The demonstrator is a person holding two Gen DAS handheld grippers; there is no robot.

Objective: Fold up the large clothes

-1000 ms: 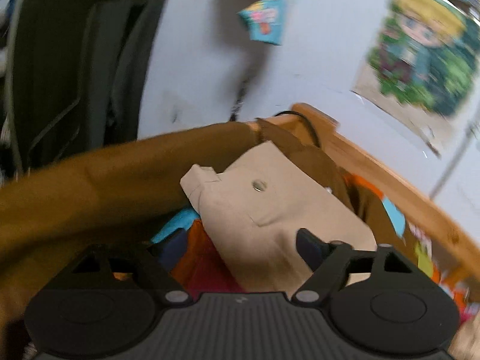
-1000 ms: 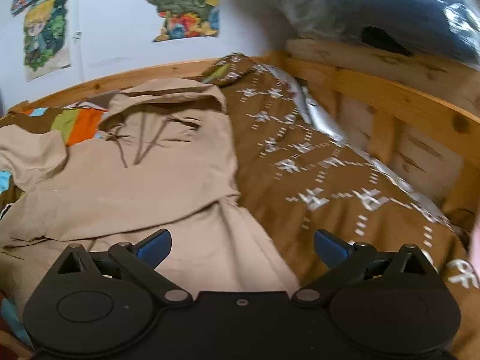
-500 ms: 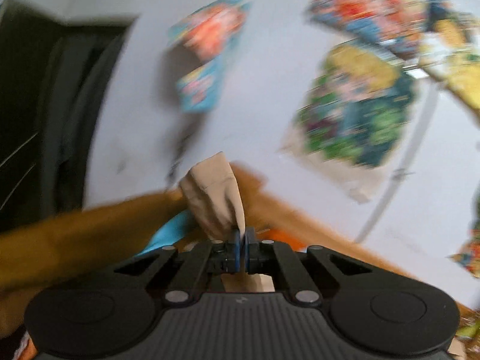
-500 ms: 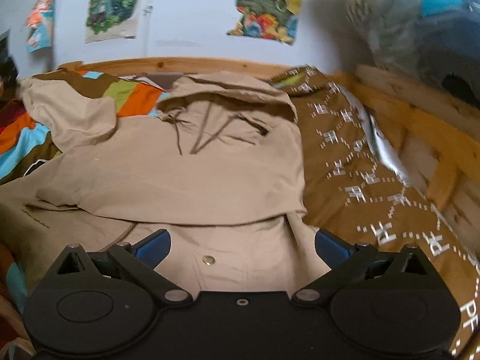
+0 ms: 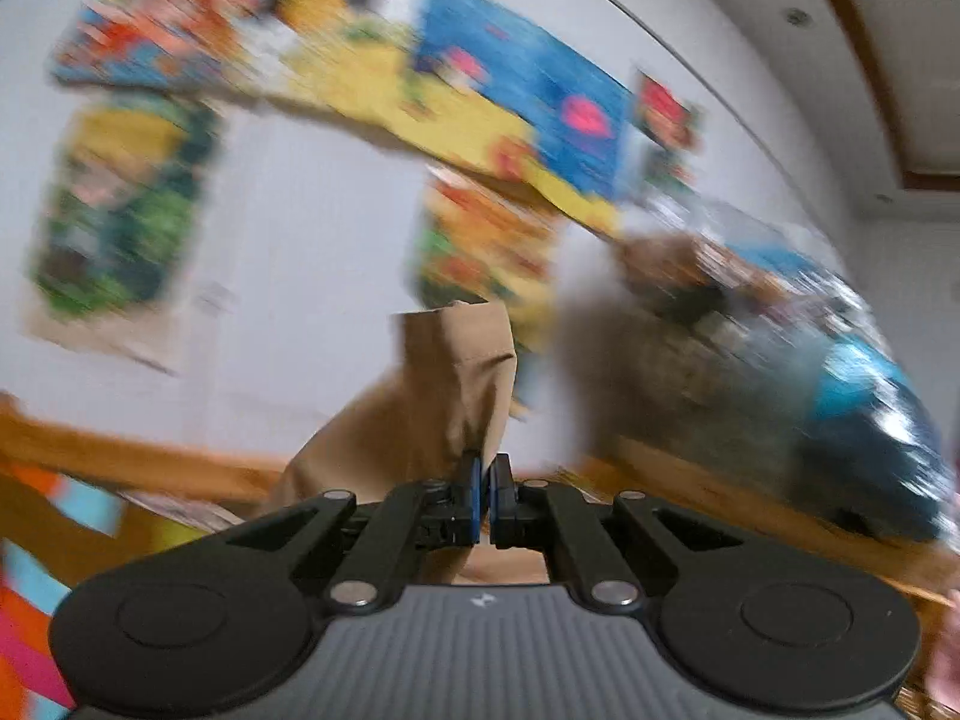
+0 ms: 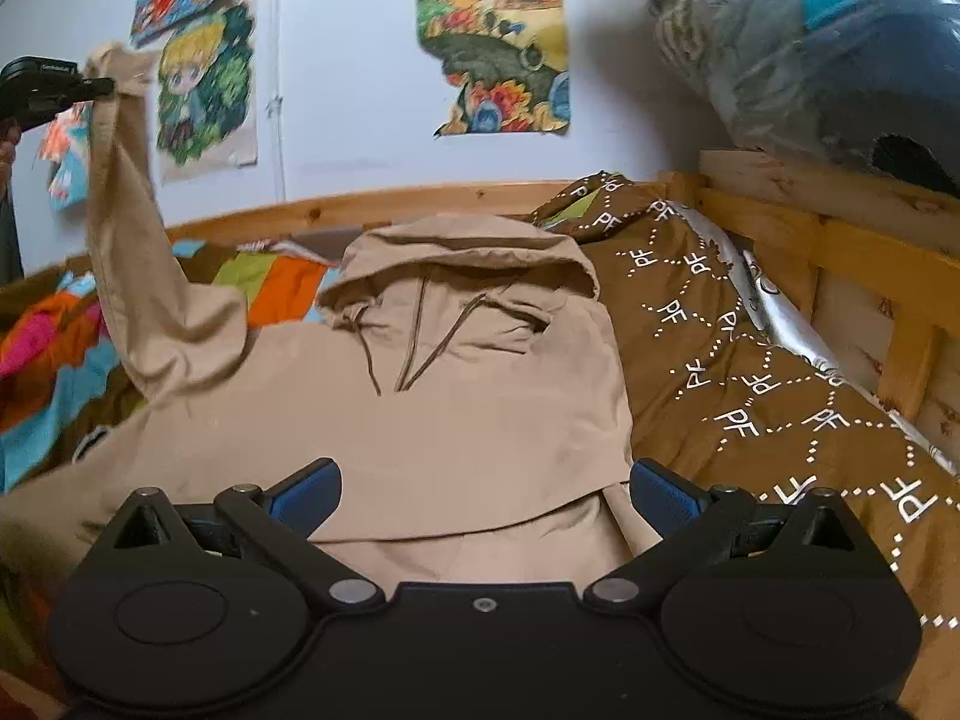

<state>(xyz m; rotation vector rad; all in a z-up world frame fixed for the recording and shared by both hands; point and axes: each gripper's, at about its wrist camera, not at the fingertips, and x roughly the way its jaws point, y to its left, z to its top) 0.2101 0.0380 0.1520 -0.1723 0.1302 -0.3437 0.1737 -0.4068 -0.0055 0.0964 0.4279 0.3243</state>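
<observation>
A tan hooded jacket (image 6: 456, 420) lies on the bed, hood toward the wall. My left gripper (image 5: 483, 501) is shut on the jacket's sleeve cuff (image 5: 462, 372) and holds it high in the air; the same gripper (image 6: 102, 89) shows at the upper left of the right wrist view, with the sleeve (image 6: 126, 252) hanging down from it to the jacket. My right gripper (image 6: 483, 489) is open and empty, low over the jacket's lower part.
A brown patterned quilt (image 6: 750, 372) covers the bed's right side. A wooden bed frame (image 6: 840, 240) runs along the back and right. A colourful sheet (image 6: 60, 348) shows at left. Posters (image 6: 498, 42) hang on the wall. A plastic-wrapped bundle (image 6: 828, 42) sits upper right.
My left gripper closed on the sleeve cuff and lifted it high, swinging right. My right gripper shifted left to centre over the jacket, still open.
</observation>
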